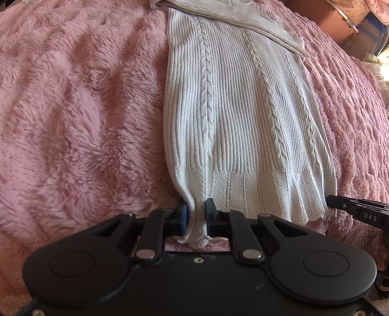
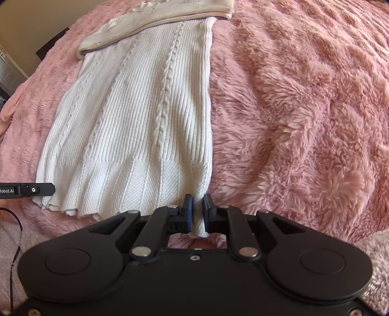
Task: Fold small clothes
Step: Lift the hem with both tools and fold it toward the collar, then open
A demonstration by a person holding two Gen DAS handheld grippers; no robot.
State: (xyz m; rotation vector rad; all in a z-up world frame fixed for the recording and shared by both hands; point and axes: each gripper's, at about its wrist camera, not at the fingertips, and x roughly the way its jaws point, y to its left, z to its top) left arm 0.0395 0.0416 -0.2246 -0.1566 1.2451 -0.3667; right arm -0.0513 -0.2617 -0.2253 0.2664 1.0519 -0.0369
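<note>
A white cable-knit garment lies flat on a pink fluffy blanket, its hem toward me and a sleeve folded across its far end. My left gripper is shut on the hem's near left corner. In the right wrist view the same garment shows, and my right gripper is shut on the hem's near right corner. Each gripper's tip shows in the other's view: the right gripper and the left gripper.
The pink blanket spreads wide to both sides of the garment. A brown box and other clutter sit past the bed's far right edge. A beige wall and a dark cable show at the left.
</note>
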